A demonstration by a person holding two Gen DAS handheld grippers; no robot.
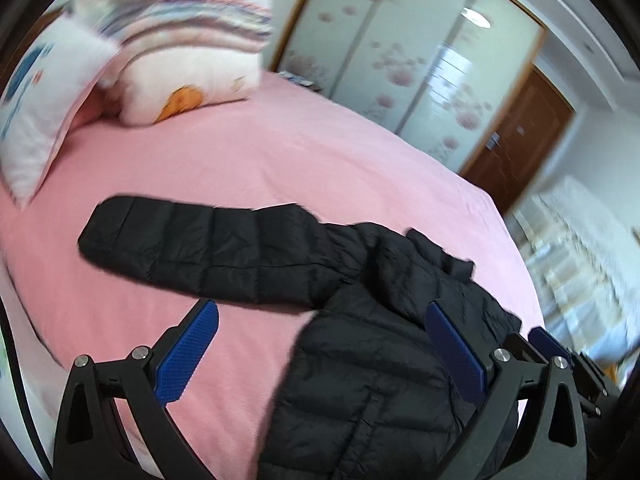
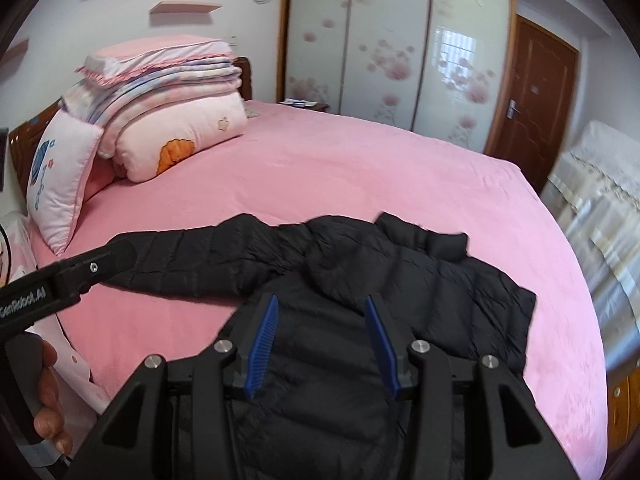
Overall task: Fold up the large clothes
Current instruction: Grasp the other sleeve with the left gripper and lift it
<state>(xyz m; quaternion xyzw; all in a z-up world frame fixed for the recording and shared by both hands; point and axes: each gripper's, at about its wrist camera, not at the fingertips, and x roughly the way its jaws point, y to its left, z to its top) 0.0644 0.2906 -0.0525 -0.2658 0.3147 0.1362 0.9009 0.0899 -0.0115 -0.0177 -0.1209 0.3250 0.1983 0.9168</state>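
A black quilted puffer jacket (image 1: 360,360) lies flat on the pink bed sheet (image 1: 260,152). One sleeve (image 1: 192,240) stretches out to the left. My left gripper (image 1: 324,312) is open and empty, hovering above the jacket's body and sleeve joint. In the right wrist view the jacket (image 2: 360,272) fills the lower middle, its collar (image 2: 424,236) pointing away. My right gripper (image 2: 322,304) is open and empty above the jacket's chest. The left gripper's body (image 2: 72,272) shows at the left edge, over the sleeve's end.
Folded quilts (image 2: 168,92) and a pillow (image 2: 60,176) are stacked at the bed's head, far left. A wardrobe with flowered doors (image 2: 380,48) and a brown door (image 2: 532,96) stand behind. A covered piece of furniture (image 2: 600,208) stands right of the bed.
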